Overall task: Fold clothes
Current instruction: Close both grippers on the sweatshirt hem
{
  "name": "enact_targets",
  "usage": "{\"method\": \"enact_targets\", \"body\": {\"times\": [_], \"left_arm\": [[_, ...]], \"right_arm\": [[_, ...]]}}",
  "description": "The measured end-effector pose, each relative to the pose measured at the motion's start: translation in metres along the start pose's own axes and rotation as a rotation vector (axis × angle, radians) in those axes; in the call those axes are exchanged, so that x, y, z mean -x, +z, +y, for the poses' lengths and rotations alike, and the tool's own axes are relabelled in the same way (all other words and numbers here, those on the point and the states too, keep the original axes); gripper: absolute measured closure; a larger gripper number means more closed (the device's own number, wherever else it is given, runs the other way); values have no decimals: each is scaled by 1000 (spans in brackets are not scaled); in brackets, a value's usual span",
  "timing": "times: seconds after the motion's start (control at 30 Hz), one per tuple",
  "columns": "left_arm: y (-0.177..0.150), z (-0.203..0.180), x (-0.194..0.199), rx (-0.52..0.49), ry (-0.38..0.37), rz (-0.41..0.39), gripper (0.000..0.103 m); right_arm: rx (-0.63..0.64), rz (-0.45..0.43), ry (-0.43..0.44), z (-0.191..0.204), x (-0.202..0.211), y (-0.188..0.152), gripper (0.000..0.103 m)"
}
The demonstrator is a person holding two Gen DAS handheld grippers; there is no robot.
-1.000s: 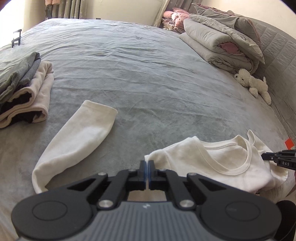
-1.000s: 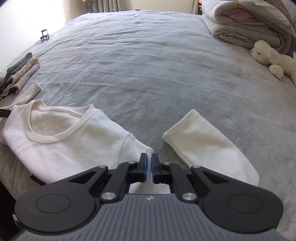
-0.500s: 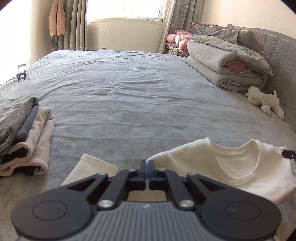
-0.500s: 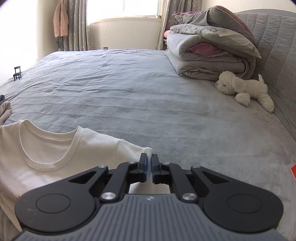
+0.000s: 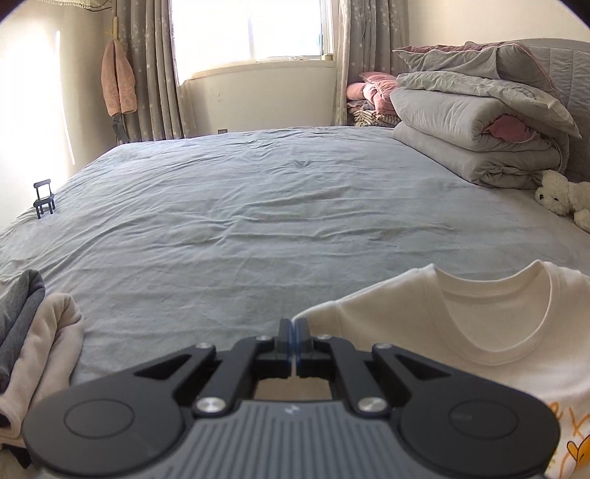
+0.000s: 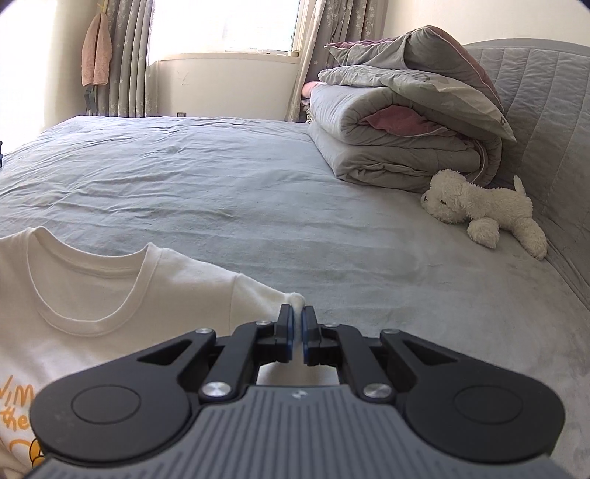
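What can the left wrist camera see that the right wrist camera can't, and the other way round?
Only the left wrist view shows the folded pile of grey and cream clothes at its left edge, and the little black chair standing far out on the bed.

Only the right wrist view shows the plush dog whole; the left view cuts it off at the edge. It also shows more of the padded headboard.

Both show the white shirt, held at a shoulder by each hand-held gripper, plus the grey bed, rolled duvets, window and hanging pink towel.
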State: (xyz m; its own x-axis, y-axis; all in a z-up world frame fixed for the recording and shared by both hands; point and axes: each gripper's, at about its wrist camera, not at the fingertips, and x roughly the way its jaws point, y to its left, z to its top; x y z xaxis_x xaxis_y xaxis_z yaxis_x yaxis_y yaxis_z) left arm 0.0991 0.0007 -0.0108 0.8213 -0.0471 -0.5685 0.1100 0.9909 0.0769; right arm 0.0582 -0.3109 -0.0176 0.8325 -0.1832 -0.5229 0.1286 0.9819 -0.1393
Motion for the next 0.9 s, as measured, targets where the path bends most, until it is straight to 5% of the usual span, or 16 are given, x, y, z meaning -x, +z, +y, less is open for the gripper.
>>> {"method": "enact_targets", "body": {"times": [0.67, 0.9], "left_arm": [[47, -31, -138, -120, 137, -55, 102], [47, -32, -177, -113, 148, -15, 102]], "right_arm": [[166, -88, -111, 24, -124, 36, 98], [200, -43, -114, 29, -164, 33, 98]]}}
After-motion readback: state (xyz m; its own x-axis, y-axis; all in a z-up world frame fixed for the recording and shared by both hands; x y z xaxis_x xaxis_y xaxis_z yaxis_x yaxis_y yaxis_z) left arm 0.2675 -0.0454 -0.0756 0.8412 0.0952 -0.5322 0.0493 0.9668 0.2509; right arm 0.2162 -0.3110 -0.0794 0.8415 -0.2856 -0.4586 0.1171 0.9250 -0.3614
